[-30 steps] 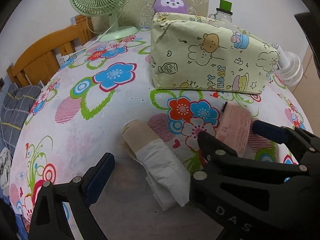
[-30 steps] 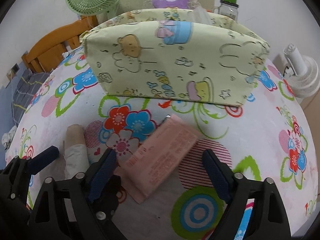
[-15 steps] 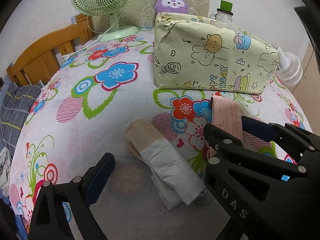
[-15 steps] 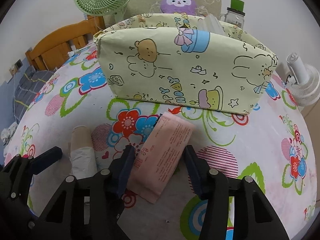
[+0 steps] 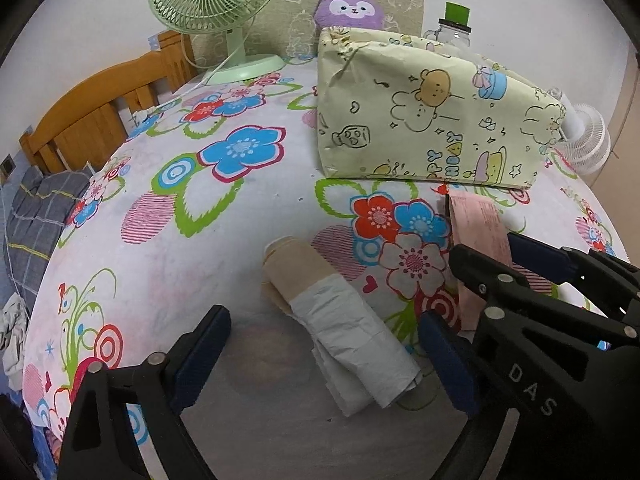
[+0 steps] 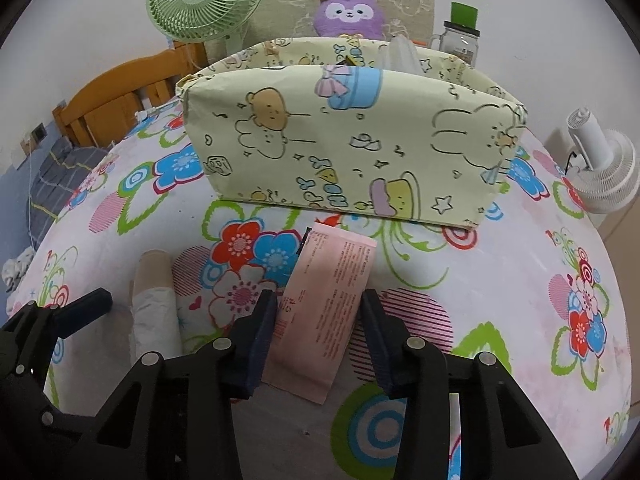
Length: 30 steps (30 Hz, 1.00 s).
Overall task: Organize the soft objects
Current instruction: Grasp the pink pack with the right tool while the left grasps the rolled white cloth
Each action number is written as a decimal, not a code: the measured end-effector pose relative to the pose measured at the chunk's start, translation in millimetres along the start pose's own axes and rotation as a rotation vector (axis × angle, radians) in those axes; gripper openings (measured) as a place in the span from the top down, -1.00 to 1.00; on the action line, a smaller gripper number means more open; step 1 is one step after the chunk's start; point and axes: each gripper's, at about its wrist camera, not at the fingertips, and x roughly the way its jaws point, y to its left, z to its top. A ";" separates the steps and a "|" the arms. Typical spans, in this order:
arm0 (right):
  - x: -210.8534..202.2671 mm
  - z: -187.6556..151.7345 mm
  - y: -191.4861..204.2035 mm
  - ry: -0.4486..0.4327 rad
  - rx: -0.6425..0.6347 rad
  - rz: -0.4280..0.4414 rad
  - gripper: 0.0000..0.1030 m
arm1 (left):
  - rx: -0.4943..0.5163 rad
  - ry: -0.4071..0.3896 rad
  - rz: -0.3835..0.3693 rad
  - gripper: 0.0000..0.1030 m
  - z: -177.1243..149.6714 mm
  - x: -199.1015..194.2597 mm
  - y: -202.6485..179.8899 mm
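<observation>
The pink packet (image 6: 325, 312) lies flat on the flowered desk (image 6: 520, 288) just before the yellow cloth box (image 6: 352, 152), clamped by its long sides between the right tongs (image 6: 318, 336). It looks light, soft and a bit slick, so a hold near the middle should keep it from drooping. The left tongs (image 5: 320, 364) hang apart around the beige and white roll (image 5: 340, 336) (untouched, it seems). The box is open at the top, and I judge there is free room above the near wall for lifting the packet over
</observation>
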 end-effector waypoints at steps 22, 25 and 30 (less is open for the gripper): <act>-12.3 -3.6 -11.5 -0.008 0.035 0.032 0.11 | 0.022 -0.013 -0.019 0.36 1.1 -10.1 -28.5; -15.8 -3.9 -13.7 -0.014 0.038 0.032 0.11 | 0.027 -0.016 -0.025 0.40 3.0 -10.5 -31.2; -20.8 -3.1 -20.2 -0.022 0.052 0.023 0.11 | 0.042 -0.029 -0.032 0.40 7.0 -13.0 -37.8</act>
